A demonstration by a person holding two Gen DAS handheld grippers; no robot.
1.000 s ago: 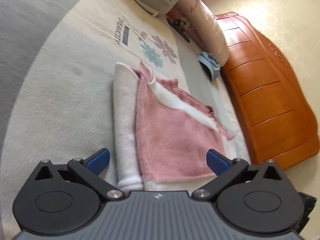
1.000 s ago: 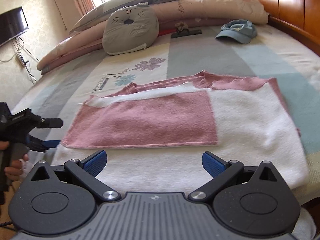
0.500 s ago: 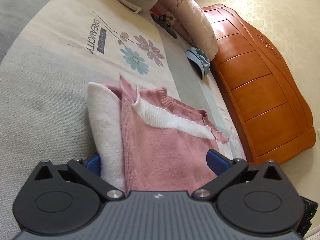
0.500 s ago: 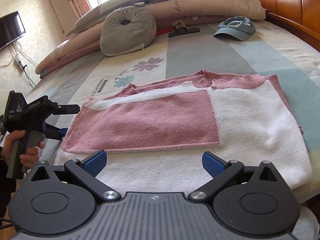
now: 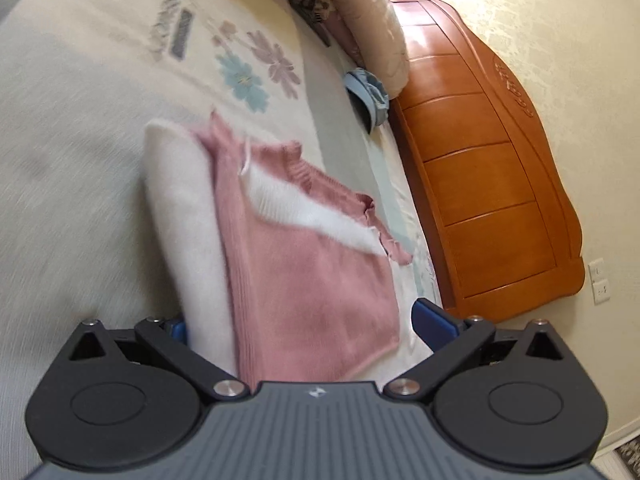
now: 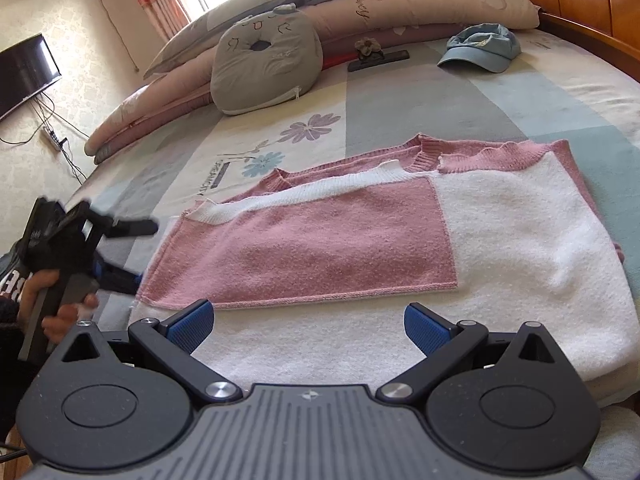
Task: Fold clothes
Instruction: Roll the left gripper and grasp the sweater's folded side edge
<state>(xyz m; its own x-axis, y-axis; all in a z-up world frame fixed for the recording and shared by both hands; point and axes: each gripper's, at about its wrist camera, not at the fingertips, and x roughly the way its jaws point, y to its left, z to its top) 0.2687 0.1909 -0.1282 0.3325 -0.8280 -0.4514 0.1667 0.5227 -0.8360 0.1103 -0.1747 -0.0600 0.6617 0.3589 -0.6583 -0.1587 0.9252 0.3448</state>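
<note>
A pink and white sweater (image 6: 328,248) lies flat on the bed, a pink sleeve folded across its white body. In the left wrist view the sweater's (image 5: 304,280) end runs in between the fingers of my left gripper (image 5: 304,324), which is open and straddles the cloth; the left fingertip is partly hidden behind the white edge. The right wrist view shows that left gripper (image 6: 134,252) at the sweater's left end, held by a hand (image 6: 52,304). My right gripper (image 6: 306,322) is open just over the white hem at the near edge, with nothing between its fingers.
A grey cat-face pillow (image 6: 268,60), rolled pink bedding (image 6: 440,4), a blue cap (image 6: 480,48) and a small black object (image 6: 378,60) lie at the far side of the bed. A wooden headboard (image 5: 480,184) bounds the bed. A TV (image 6: 24,72) hangs on the wall.
My left gripper has moved in to the sweater's end, so the cloth now lies between its open fingers. The right gripper has edged a little closer to the hem.
</note>
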